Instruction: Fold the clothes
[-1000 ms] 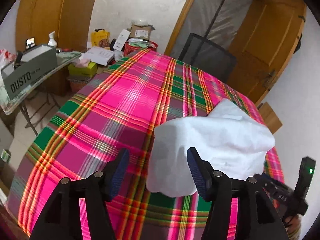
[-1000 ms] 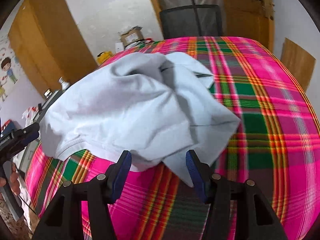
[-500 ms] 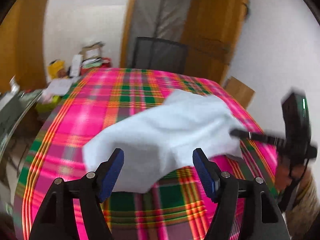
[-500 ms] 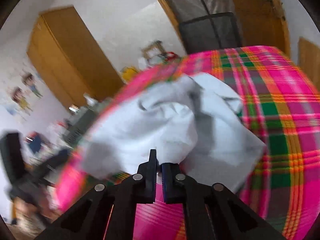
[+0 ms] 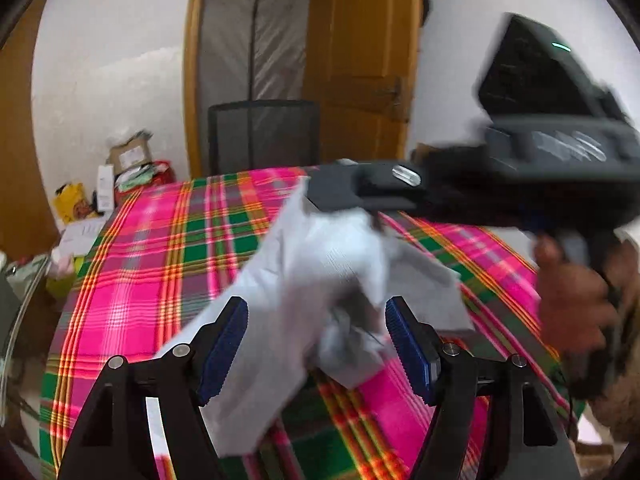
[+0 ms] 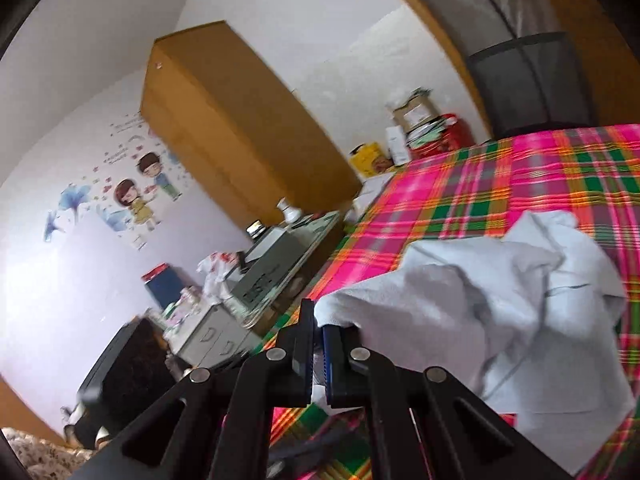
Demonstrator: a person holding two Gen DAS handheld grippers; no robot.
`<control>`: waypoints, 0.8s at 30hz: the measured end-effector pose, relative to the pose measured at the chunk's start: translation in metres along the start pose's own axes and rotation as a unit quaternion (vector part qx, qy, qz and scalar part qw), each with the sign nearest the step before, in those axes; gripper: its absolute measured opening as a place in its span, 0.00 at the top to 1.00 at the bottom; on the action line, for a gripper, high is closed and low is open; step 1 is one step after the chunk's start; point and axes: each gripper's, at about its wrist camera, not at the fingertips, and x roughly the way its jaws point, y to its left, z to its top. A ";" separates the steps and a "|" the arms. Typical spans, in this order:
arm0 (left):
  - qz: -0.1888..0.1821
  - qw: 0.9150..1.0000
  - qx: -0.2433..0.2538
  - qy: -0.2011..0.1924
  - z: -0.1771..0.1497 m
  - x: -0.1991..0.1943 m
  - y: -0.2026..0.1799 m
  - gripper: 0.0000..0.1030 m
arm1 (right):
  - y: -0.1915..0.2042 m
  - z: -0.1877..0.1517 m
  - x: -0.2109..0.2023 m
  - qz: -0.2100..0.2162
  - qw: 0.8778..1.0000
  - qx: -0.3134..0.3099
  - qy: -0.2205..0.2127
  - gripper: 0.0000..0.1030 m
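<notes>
Fingers of the right gripper (image 6: 318, 354) are pressed together on an edge of the white garment (image 6: 500, 300), low in the right wrist frame; the cloth spreads from there toward the lower right over the plaid surface (image 6: 500, 184). The left gripper (image 5: 316, 344) has its fingers wide apart, nothing pinched, with the garment (image 5: 312, 280) hanging between them at centre frame. Only the left view shows the right gripper's body (image 5: 540, 168) and the hand (image 5: 572, 296) holding it, at right. Only the right view shows the cabinet (image 6: 240, 128) and side clutter at left. Bare plaid lies open left of the cloth.
</notes>
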 end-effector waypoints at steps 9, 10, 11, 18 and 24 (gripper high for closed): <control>-0.025 0.996 -0.079 0.013 0.013 0.015 0.040 0.79 | -0.009 -0.001 0.013 -0.005 1.000 0.012 0.015 0.95; -0.021 0.997 -0.079 0.013 0.012 0.016 0.041 0.80 | -0.010 -0.002 0.014 -0.008 1.000 0.013 0.018 0.94; -0.017 0.997 -0.079 0.013 0.011 0.016 0.042 0.82 | -0.010 -0.003 0.016 -0.012 1.000 0.013 0.020 0.94; 0.028 0.992 -0.123 -0.003 0.020 0.016 0.079 0.94 | -0.029 -0.008 0.009 -0.044 0.998 0.026 0.026 0.86; 0.097 0.978 -0.181 -0.034 0.028 0.002 0.135 0.94 | -0.055 -0.013 -0.014 -0.089 0.995 0.050 0.009 0.82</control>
